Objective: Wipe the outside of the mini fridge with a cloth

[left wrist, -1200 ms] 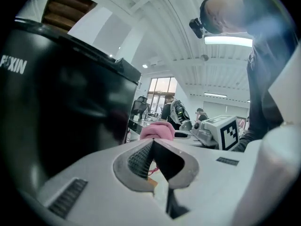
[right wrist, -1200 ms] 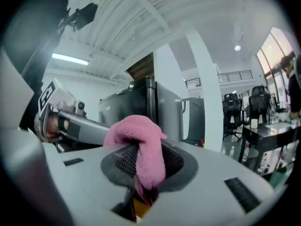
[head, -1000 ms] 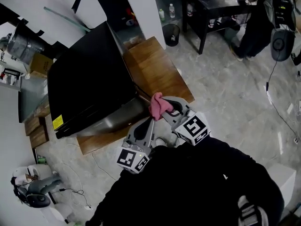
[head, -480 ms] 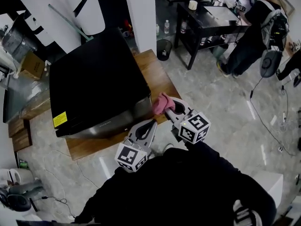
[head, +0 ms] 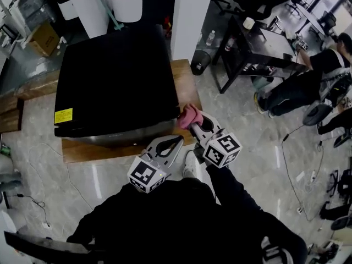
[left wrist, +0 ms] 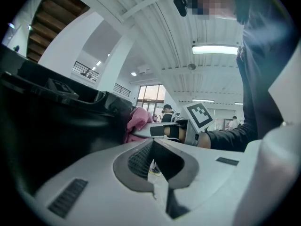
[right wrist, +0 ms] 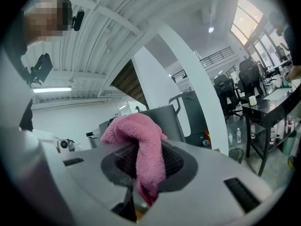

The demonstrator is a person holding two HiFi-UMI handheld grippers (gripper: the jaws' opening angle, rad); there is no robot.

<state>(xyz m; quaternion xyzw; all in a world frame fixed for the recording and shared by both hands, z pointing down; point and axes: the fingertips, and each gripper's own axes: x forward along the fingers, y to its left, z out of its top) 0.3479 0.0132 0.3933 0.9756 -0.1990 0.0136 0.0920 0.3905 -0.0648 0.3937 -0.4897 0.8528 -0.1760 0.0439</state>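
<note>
The right gripper jaws clamp the pink cloth beside the mini fridge front corner, contact indeterminable; the left gripper jaws are closed, empty.

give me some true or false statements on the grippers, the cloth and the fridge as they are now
1. The right gripper is shut on the pink cloth. True.
2. The left gripper holds a second cloth. False: its jaws are together with nothing between them.
3. The mini fridge is white. False: it is black.
4. The mini fridge stands on a wooden platform. True.
5. The pink cloth lies spread flat on top of the mini fridge. False: it is bunched in the right gripper, near the fridge's front corner.
</note>
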